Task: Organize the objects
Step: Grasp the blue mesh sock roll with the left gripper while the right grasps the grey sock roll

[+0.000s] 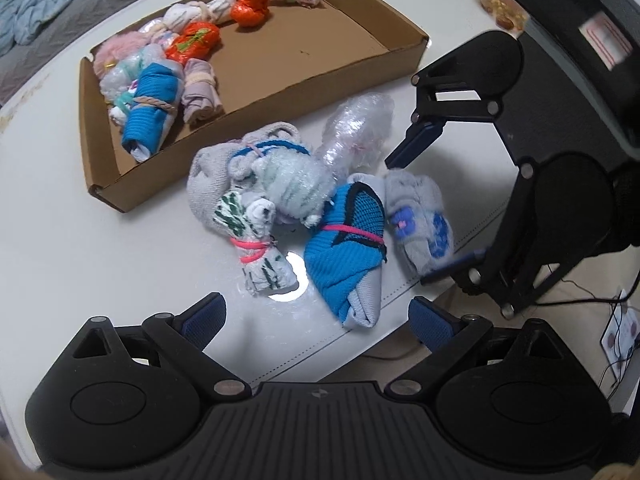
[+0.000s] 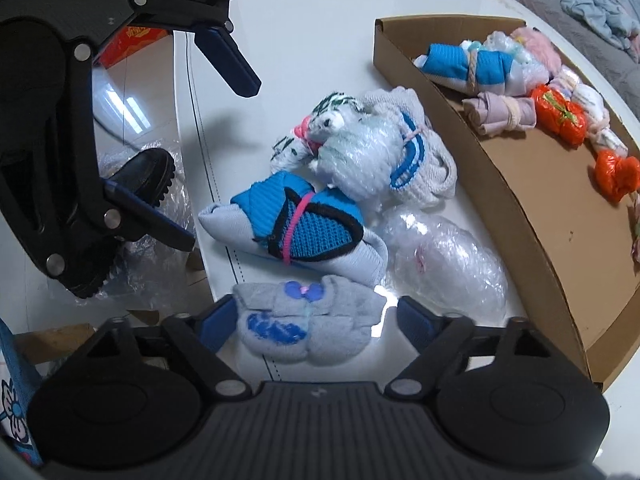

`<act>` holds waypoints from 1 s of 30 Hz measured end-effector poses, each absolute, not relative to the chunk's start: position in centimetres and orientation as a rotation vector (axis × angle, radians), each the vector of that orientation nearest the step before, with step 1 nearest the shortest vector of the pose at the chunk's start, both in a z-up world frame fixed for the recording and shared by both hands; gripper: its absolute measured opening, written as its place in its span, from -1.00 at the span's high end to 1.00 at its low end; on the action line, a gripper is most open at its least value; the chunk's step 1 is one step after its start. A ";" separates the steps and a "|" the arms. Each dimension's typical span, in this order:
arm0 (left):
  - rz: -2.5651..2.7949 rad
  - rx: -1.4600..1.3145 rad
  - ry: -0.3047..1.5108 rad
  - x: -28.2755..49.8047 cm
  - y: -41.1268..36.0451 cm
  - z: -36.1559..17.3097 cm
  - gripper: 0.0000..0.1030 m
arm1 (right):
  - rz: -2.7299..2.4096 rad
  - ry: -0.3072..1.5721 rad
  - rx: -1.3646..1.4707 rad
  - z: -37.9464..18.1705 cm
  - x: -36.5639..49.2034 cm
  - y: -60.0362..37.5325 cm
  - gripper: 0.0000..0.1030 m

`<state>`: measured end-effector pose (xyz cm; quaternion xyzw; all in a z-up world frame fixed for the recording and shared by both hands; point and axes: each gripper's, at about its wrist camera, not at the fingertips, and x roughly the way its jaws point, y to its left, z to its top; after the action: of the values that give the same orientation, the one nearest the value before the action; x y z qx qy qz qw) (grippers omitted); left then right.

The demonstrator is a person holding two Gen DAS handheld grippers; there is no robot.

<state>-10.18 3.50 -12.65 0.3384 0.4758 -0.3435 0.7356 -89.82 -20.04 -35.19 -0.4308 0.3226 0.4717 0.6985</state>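
Several bundled items lie loose on the white counter (image 1: pixel 80 248), just beside the cardboard tray (image 1: pixel 352 36) where a row of bundles is already packed along one wall. The right gripper (image 2: pixel 316 322) has its fingers spread wide on either side of the grey sock bundle with blue print (image 2: pixel 308 320), the nearest of the pile, without clamping it. The left gripper (image 1: pixel 316 316) hangs spread apart and empty above the blue mesh bundle tied with a pink band (image 1: pixel 344 240).

For a sound grasp, I judge the right fingers should close across the grey bundle's thick middle, then lift clear so it drags neither the blue bundle touching it nor the bubble-wrap roll (image 2: pixel 444 264). It belongs in the tray's bare part.
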 end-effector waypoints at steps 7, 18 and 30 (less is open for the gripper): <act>-0.776 0.703 1.017 -10.6 2.7 -13.1 -0.92 | 1.006 0.771 -0.947 -35.0 -89.1 -21.1 -0.41; -0.756 0.643 0.979 -10.9 1.0 -15.6 -0.82 | 0.928 0.821 -0.967 -35.3 -87.8 -22.4 -0.41; -0.796 0.647 0.992 -10.5 0.8 -16.1 -0.05 | 0.946 0.837 -0.943 -35.5 -87.4 -22.1 -0.23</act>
<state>-10.52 0.80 -16.10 0.2969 0.4550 -0.3652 0.7559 -87.36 -22.12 -35.51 -0.4241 0.3764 0.4255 0.7053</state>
